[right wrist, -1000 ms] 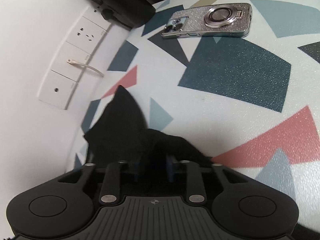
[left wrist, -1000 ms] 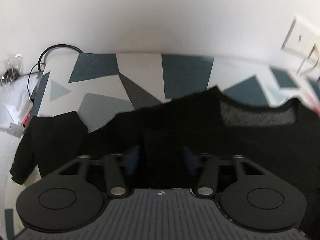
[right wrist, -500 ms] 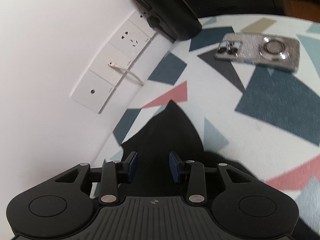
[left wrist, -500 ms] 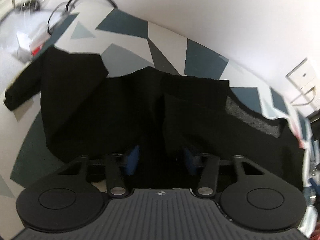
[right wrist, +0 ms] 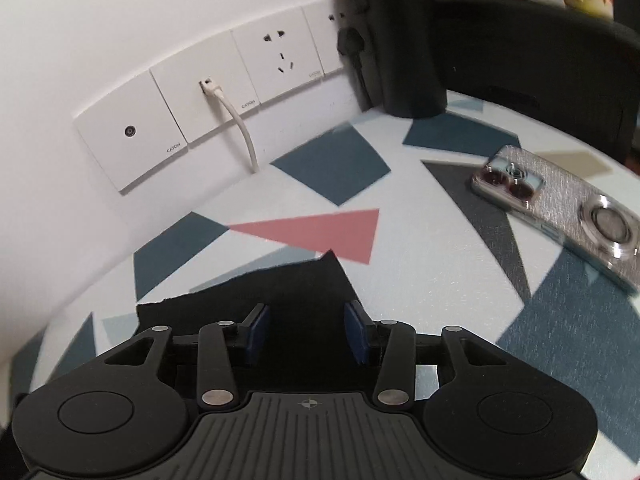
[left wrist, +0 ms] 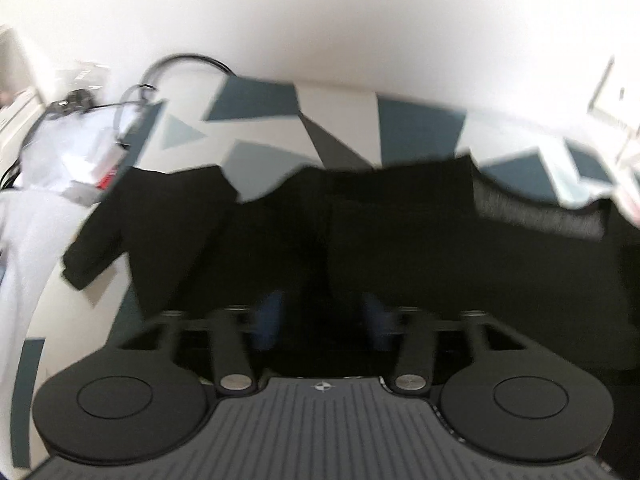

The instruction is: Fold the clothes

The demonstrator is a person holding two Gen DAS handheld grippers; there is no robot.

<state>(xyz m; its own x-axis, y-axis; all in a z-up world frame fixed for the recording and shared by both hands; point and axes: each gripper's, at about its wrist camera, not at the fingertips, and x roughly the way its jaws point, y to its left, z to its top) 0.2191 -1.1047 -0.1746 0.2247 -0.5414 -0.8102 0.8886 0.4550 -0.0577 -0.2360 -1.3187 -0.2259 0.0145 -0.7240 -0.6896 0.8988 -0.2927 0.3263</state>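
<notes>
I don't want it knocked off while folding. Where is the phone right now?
In the right wrist view, the phone lies camera-side up on the patterned table at the right, well clear of the black garment and the open right gripper.

One black garment lies on one patterned tabletop, between two grippers, left and right, each with two blue-padded fingers. One phone rests near four wall plates; one white cable is plugged in.
</notes>
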